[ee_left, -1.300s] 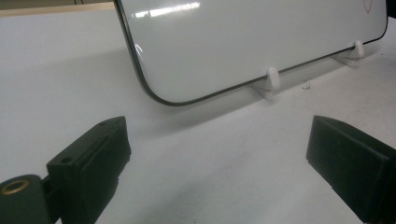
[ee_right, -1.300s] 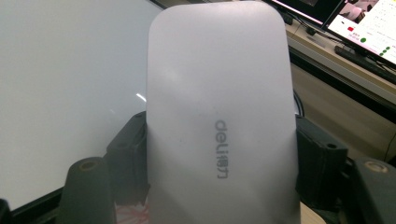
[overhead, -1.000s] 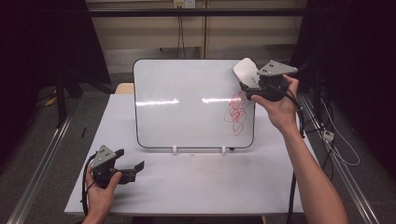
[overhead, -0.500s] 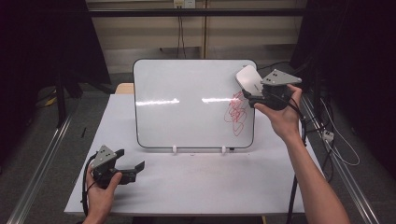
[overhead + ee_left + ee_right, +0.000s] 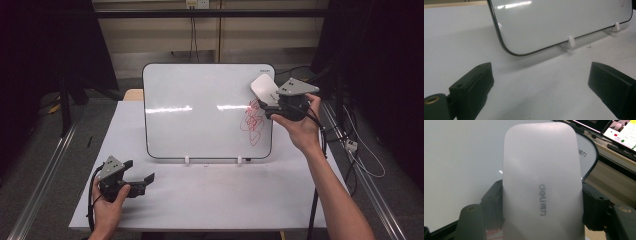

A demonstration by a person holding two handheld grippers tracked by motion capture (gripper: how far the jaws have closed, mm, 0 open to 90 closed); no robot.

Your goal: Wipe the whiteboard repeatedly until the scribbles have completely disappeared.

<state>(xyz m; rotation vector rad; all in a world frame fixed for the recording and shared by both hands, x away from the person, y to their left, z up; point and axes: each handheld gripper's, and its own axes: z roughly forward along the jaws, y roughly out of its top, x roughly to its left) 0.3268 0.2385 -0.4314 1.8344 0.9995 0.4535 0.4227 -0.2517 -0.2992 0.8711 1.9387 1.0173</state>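
High view. One whiteboard, upright on two white feet, on one white bench. One red scribble on the board's right part, low of centre. One eraser, white, clamped in right tool; eraser at the board's upper right, just above the scribble, long axis slanting up and away from the hand. Scribble lies down and slightly left of the eraser: coming wipe likely downward. Right hand by far the nearer to the marks. Left tool low at the bench's near left corner, well apart from the board, jaws spread, nothing held.

Left tool view. Two black jaws wide apart, bare bench between. Board's lower edge ahead, both feet visible, one foot nearer.

Right tool view. Eraser fills the gap between the two jaws, gripped at its sides, long axis running straight out from the tool. Board face just behind; contact with the face not determinable.

Count: board one, eraser one, scribble one, tools two.
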